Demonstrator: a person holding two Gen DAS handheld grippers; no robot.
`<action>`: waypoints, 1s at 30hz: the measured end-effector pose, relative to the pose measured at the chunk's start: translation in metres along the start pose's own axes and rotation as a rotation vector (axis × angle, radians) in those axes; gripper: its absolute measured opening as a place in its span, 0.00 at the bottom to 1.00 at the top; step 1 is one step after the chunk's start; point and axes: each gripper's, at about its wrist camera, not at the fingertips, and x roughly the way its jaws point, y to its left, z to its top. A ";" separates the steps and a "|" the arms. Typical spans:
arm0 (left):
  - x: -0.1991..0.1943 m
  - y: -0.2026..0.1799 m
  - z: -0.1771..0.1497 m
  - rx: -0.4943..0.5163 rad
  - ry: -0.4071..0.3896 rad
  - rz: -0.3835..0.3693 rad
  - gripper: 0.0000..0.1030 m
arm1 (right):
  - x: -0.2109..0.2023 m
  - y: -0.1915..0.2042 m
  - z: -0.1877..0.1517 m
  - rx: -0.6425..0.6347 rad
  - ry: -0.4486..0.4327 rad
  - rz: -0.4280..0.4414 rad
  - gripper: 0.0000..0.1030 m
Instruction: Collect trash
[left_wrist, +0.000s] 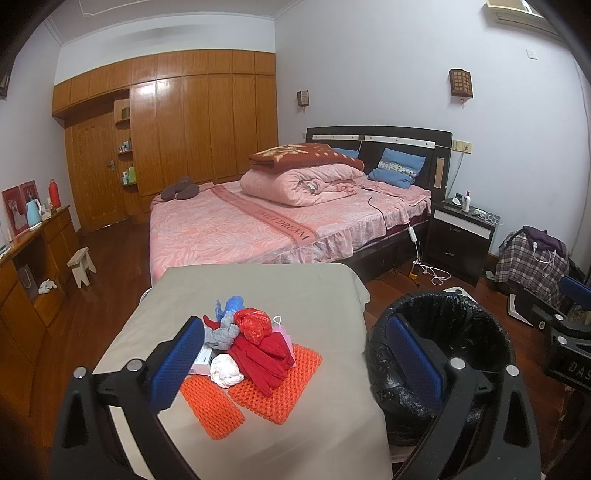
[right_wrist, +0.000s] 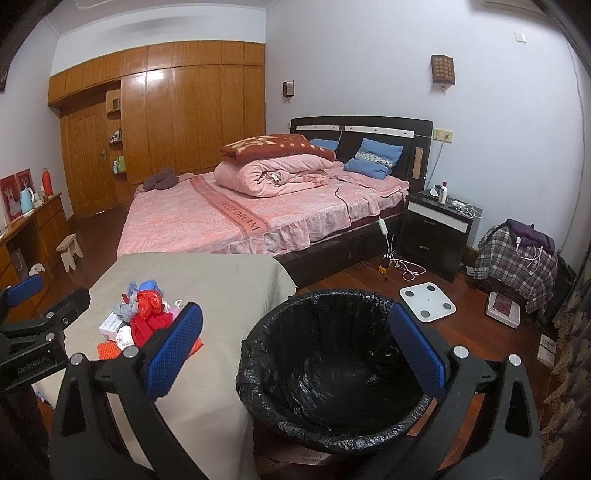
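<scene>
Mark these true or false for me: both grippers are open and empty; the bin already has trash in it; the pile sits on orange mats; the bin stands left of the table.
1. Both the left gripper and the right gripper are open and empty. True.
2. The bin already holds trash. False: only its black liner shows inside.
3. The trash pile sits on orange mats. True.
4. The bin stands left of the table. False: it stands to the right.
</scene>
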 end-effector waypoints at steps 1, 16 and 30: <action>0.000 0.000 0.000 0.000 0.000 0.000 0.94 | 0.000 0.000 0.000 0.000 0.001 0.000 0.95; 0.000 0.000 0.000 0.000 0.002 0.000 0.94 | 0.001 -0.001 0.000 0.003 0.002 0.001 0.95; 0.000 0.000 0.000 0.000 0.002 0.001 0.94 | 0.001 -0.001 -0.001 0.007 0.004 0.004 0.95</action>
